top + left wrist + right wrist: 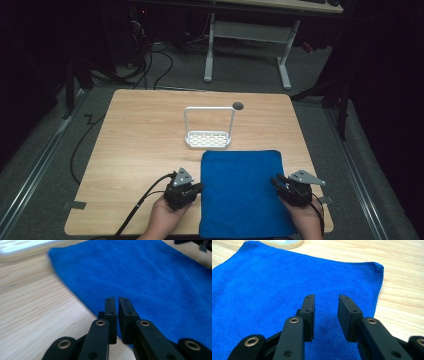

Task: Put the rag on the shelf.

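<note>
A blue cloth lay flat on the near half of the wooden table, its near edge reaching the table's front edge and its far edge just short of a white rack with a tall hoop handle. The left gripper was held at the cloth's left edge, its jaws pointing toward the cloth; in the left gripper view they stood almost closed, a thin slit between them and nothing held. The right gripper sat at the cloth's right edge, its jaws parted to a moderate gap above the blue fabric and also empty. The cloth looked like a soft, light microfibre towel with a fine nap, so it would probably sag and fold as soon as it was lifted and drag a little on the wood instead of sliding freely. It had no stiff part to grab, so the best hold seemed to be a pinch on an edge or corner, such as the far right corner, where the hem gave a jaw something to bite.
</note>
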The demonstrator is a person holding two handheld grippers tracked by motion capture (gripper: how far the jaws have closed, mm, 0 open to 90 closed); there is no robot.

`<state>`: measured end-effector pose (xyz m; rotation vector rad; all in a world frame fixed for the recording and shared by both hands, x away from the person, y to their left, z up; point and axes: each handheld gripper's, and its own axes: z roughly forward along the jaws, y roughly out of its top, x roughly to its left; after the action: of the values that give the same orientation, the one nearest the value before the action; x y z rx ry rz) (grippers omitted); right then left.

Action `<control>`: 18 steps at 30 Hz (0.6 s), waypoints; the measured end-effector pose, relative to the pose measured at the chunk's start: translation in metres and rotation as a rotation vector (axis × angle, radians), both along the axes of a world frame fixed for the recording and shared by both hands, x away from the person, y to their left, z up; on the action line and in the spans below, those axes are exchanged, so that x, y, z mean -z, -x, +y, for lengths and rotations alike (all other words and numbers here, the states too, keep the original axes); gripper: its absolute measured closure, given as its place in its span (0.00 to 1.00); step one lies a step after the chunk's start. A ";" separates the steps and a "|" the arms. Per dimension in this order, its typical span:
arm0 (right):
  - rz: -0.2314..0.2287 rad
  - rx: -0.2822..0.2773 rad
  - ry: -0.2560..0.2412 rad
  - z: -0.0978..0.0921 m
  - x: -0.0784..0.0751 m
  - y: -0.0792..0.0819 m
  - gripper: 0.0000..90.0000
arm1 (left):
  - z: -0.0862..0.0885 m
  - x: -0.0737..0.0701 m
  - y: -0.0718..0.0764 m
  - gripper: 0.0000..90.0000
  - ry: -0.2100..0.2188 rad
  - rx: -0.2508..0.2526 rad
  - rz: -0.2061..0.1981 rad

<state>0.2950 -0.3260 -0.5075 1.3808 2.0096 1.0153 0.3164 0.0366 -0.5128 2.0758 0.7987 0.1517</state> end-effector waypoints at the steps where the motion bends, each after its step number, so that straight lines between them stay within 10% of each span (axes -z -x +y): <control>1: -0.003 -0.003 0.002 0.000 0.000 0.000 0.75 | -0.005 0.001 0.002 0.96 0.001 0.020 0.008; 8: 0.004 -0.005 0.000 0.000 0.001 -0.002 0.75 | -0.026 0.016 0.011 0.95 -0.063 0.090 0.052; 18: 0.021 -0.032 -0.014 0.001 0.002 -0.004 0.91 | -0.014 0.017 0.013 0.93 -0.047 0.093 0.066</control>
<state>0.2989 -0.3245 -0.5096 1.3762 2.0494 1.0352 0.3031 0.0224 -0.5298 2.1672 0.7432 0.0511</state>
